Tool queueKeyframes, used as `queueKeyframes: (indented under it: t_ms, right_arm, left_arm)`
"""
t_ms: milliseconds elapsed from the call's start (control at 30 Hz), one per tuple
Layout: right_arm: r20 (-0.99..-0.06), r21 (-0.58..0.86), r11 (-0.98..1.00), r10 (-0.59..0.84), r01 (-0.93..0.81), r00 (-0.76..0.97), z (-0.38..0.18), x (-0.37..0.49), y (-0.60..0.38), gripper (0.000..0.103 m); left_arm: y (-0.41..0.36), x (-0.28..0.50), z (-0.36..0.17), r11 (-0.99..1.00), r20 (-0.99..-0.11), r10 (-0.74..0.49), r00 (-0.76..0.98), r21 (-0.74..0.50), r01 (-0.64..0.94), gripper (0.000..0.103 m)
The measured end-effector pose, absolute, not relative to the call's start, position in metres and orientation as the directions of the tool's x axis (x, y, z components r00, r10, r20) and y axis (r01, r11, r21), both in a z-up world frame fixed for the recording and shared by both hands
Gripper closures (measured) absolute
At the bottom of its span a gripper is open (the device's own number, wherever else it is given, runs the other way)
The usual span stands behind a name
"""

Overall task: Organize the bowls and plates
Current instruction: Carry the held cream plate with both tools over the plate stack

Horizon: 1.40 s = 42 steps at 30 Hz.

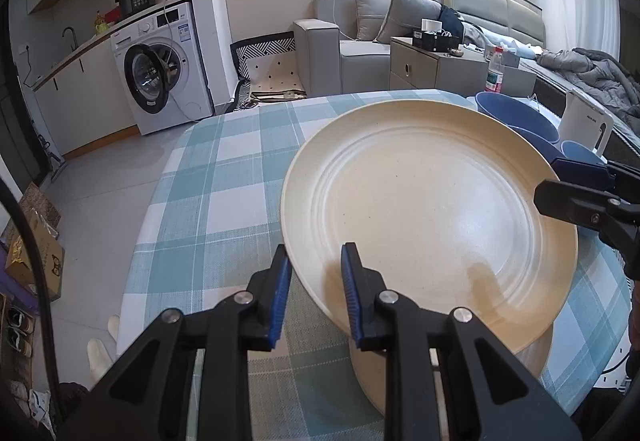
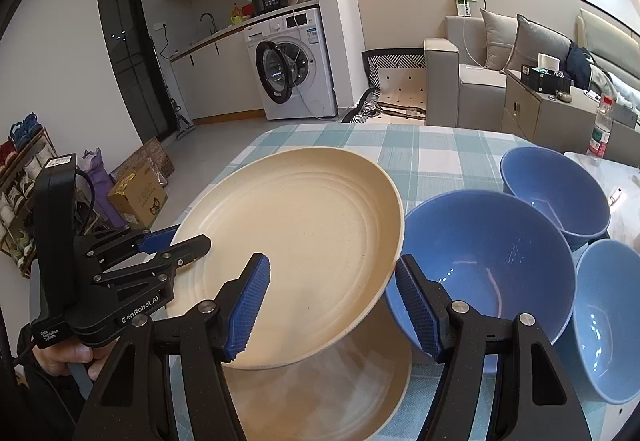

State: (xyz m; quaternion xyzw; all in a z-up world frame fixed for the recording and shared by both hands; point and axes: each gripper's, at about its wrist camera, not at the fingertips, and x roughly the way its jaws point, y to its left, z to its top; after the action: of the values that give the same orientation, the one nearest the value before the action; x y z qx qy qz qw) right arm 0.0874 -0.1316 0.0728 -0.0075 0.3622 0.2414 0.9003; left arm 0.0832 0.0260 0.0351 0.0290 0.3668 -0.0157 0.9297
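Note:
A cream plate [image 1: 420, 201] [image 2: 304, 241] hangs tilted above the checked tablecloth [image 1: 224, 169]. My left gripper [image 1: 316, 261] is shut on its near-left rim; the right wrist view shows the same left gripper [image 2: 188, 237] clamped on that edge. A second cream plate [image 2: 320, 401] [image 1: 532, 349] lies flat on the cloth beneath it. My right gripper [image 2: 332, 265] [image 1: 548, 179] is open, and the lifted plate's right rim runs between its fingers. Three blue bowls, a large bowl [image 2: 492, 261], a far bowl [image 2: 560, 193] and a right-hand bowl [image 2: 612, 321], stand just right of the plates.
A white kettle [image 1: 584, 125] and a water bottle [image 2: 600, 129] stand at the table's far right. The table's left edge drops to the floor, where boxes [image 2: 136, 197] and a shoe rack sit. A person's hand [image 2: 68, 357] holds the left gripper.

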Motion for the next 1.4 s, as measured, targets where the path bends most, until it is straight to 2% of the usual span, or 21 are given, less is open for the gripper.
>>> queueKeyframes:
  t_ms: [1400]
  right_arm:
    - [-0.619, 0.205, 0.875, 0.463, -0.439, 0.634, 0.075, 0.034, -0.155, 0.035]
  left_arm:
    - [0.011, 0.044, 0.045, 0.995, -0.657, -0.007, 0.754, 0.072, 0.072, 0.078]
